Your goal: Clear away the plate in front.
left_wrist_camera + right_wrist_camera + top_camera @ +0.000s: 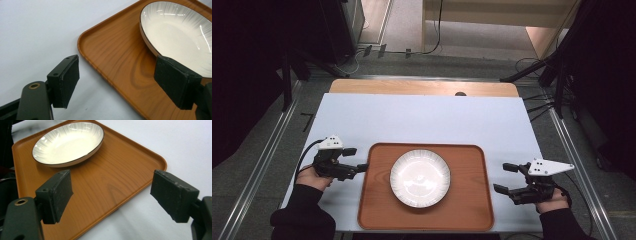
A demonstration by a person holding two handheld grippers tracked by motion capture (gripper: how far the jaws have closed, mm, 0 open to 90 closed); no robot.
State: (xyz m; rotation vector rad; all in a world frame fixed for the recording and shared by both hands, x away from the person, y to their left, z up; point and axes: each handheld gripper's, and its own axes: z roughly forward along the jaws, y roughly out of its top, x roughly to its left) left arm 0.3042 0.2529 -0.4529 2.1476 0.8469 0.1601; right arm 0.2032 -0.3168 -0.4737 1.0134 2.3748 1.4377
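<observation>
1. One white-topped counter (422, 120) carries everything; its wooden far edge shows beyond the white sheet.
2. A brown wood-grain rectangular tray with rounded corners (377, 200) lies near the person's edge of the counter, midway between the two hands.
3. A round white ribbed plate with a thin dark rim (420, 177) sits empty on the tray, about at its middle — in the left gripper view the plate (175, 32) lies just past the tray's raised lip (105, 62).
4. The right gripper (507, 179) rests well to the right of the tray, jaws wide apart and holding nothing; its own view looks across the tray's corner (140, 170) toward the plate (67, 142).
5. The left gripper (355, 160) sits just beside the tray's left edge, jaws likewise spread and empty, apparently straddling that lip.
6. Judged from this, the step in hand is the approach to the tray from both sides — nothing gripped yet. The next move likely calls for the right gripper to close in on the right lip, then both to clamp evenly so the plate stays level.
</observation>
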